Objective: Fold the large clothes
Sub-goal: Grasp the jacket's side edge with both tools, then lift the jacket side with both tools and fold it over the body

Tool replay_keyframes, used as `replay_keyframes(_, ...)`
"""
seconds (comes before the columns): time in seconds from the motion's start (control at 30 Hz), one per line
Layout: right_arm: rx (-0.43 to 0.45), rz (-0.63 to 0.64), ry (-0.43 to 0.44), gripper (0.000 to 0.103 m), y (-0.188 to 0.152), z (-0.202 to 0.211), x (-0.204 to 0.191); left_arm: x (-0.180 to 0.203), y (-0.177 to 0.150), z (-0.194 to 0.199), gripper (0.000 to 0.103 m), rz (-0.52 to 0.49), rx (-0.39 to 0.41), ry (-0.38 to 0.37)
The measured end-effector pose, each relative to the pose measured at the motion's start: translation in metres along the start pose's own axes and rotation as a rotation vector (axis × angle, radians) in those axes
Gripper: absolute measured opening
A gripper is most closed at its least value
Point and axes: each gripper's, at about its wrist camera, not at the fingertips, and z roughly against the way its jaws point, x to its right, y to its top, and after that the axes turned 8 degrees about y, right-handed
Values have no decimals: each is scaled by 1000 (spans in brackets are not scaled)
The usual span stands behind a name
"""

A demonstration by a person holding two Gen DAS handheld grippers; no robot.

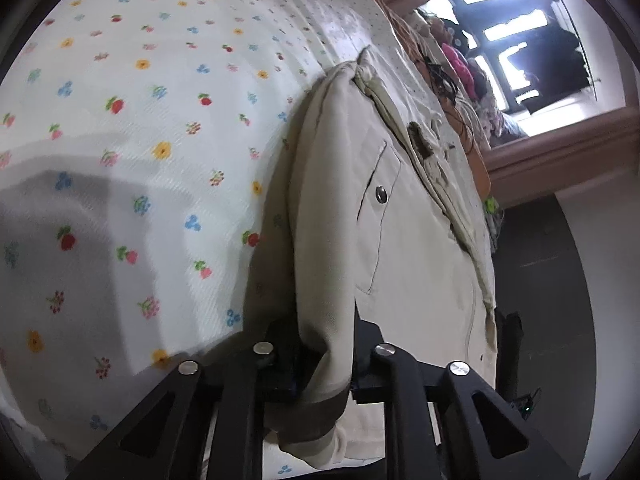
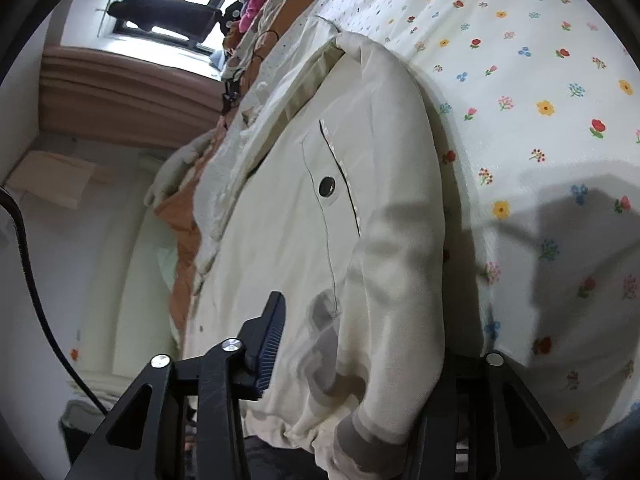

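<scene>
A cream jacket with a snap-button chest pocket lies along the edge of a flowered bedspread. One of its sleeves runs down between the fingers of my left gripper, which is shut on it near the cuff. In the right wrist view the same jacket fills the middle, its other sleeve with a grey-striped cuff draped toward the camera. My right gripper straddles this sleeve and the jacket's hem. Its left pad shows its ribbed face beside the cloth. The right finger is hidden behind the fabric.
The flowered bedspread stretches beyond the jacket. An orange blanket and a heap of other clothes lie along the bed's far side. A window and a wooden ledge are behind. A black cable hangs at the left.
</scene>
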Motion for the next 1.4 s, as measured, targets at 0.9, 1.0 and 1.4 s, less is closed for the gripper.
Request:
replay_keyframes(0.9, 206, 130, 125, 5, -30, 106, -101, 39, -26, 141, 5, -24, 199, -190)
replay_keyframes(1.0, 218, 158, 141, 5, -40, 121, -114, 42, -35, 162, 5, -41, 223, -213)
replay_keyframes(1.4, 252, 264, 197, 5, -75, 172, -163, 46, -65, 231, 5, -70, 303, -286)
